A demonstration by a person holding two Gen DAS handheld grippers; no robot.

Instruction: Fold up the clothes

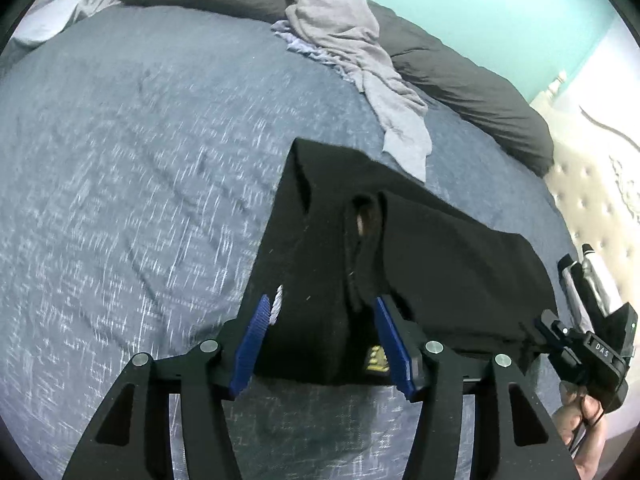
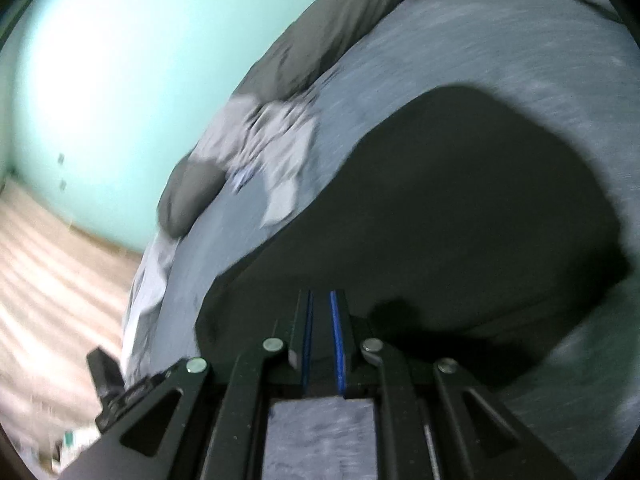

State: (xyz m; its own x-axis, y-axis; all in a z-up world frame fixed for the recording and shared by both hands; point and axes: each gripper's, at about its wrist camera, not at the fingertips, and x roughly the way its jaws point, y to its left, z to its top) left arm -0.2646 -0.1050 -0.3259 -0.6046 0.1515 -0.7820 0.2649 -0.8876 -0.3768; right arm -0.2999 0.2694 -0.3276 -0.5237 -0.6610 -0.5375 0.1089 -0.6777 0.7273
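Black garment (image 1: 420, 248): lower right of centre in the left wrist view, lying on the bed (image 1: 140, 160); fills the centre and right of the right wrist view, blurred there. Laid in a rough slab with straight left and far edges, layers overlapping along a middle seam where a collar or opening shows. Partly folded by the look of it; whether further folds are due, not settled by these views. Small yellow label near the lower edge, white cord end at the lower left edge.

Left hand-held gripper (image 1: 328, 312): blue pads spread wide, straddling the garment's near edge, gripping nothing. Placement suits either a fresh grasp of that edge or a release just above it; cannot tell which.

Right hand-held gripper (image 2: 322, 320): pads drawn nearly together, a narrow gap between them, at the garment's near edge. Cloth between the pads not made out through blur, so a pinch on the fabric cannot be confirmed. Seen also at the right edge of the left wrist view, held by a hand, at the garment's right corner. Position suggests steadying or lifting that corner.

Grey clothes (image 1: 352, 60): crumpled heap, upper centre, well apart from the garment, likely awaiting or set aside.

Dark pillows (image 1: 460, 80): along the bed's far edge.
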